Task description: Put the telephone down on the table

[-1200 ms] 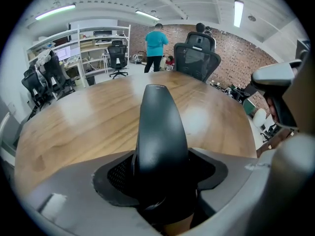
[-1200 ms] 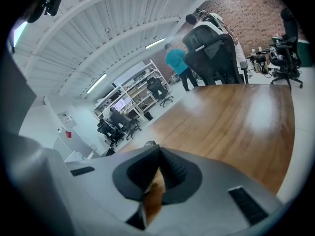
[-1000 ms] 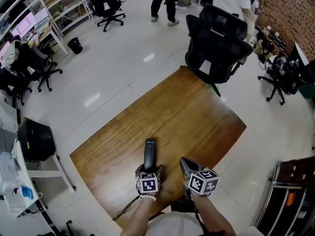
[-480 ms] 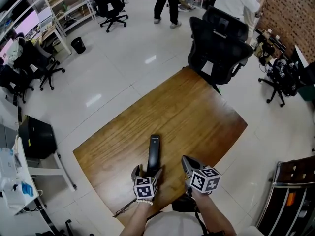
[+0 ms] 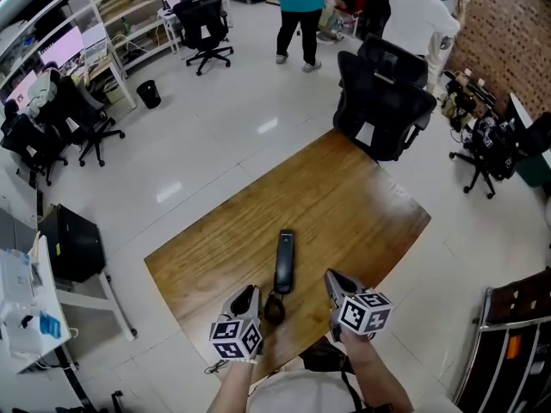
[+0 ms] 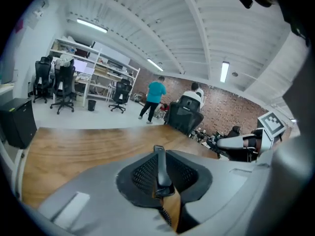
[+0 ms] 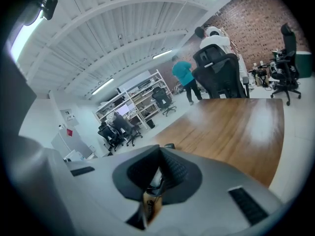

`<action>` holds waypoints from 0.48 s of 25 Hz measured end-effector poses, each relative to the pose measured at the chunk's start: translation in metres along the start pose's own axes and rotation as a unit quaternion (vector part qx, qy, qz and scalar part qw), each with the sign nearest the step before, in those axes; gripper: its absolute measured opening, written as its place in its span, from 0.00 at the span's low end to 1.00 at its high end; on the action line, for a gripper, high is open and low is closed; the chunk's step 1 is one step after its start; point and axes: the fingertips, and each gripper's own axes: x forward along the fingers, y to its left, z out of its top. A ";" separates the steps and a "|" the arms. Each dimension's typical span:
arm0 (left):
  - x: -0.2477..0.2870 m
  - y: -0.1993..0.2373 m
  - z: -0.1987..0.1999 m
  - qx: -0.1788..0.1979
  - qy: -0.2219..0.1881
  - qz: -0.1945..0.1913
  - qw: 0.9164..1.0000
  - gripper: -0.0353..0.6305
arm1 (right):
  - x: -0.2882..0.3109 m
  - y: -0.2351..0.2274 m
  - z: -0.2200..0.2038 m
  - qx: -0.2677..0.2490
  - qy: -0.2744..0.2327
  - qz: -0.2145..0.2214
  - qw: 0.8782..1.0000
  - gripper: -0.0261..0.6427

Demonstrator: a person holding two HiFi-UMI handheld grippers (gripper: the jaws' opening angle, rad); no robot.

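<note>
The black telephone handset [image 5: 284, 262] lies flat on the wooden table [image 5: 344, 196], pointing away from me, its coiled cord [image 5: 274, 310] trailing off its near end. My left gripper [image 5: 245, 296] hangs behind it, raised off the table and apart from it; its jaws are closing with nothing between them. In the left gripper view the telephone [image 6: 160, 167] shows through the narrow slit of that gripper [image 6: 160, 160]. My right gripper [image 5: 332, 280] hovers to the right of the handset, shut and empty. The right gripper view looks past its own jaws [image 7: 158, 154] along the table [image 7: 236, 127].
A black office chair [image 5: 383, 93] stands at the table's far corner. Two people [image 5: 297, 7] stand beyond it on the white floor. The table's right edge [image 5: 405, 248] and near edge are close to my grippers. Desks and more chairs [image 5: 82, 119] line the left.
My left gripper opened off the telephone, drew back toward me and rose, then its jaws came nearly together. The handset stays on the table. The right gripper lifted slightly.
</note>
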 end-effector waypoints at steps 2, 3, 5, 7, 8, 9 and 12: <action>-0.015 0.004 0.009 0.003 -0.011 0.004 1.000 0.06 | -0.008 0.013 0.001 -0.006 -0.013 0.001 1.000 0.05; -0.021 0.006 0.012 0.002 -0.016 0.001 1.000 0.06 | -0.012 0.021 0.002 -0.009 -0.019 0.001 1.000 0.05; -0.035 0.006 0.016 0.001 -0.024 -0.013 1.000 0.06 | -0.022 0.034 0.000 -0.014 -0.033 0.000 0.999 0.05; -0.049 0.003 0.019 0.011 -0.030 -0.027 0.999 0.06 | -0.033 0.048 -0.006 -0.019 -0.044 -0.002 0.999 0.05; -0.057 0.000 0.020 0.019 -0.032 -0.033 0.999 0.06 | -0.040 0.054 -0.009 -0.020 -0.050 -0.004 0.999 0.05; -0.064 -0.003 0.023 0.024 -0.035 -0.041 0.998 0.06 | -0.047 0.061 -0.014 -0.022 -0.054 -0.005 0.998 0.05; -0.084 -0.019 0.029 0.029 -0.048 -0.070 0.996 0.06 | -0.068 0.076 -0.031 -0.026 -0.062 -0.014 0.998 0.05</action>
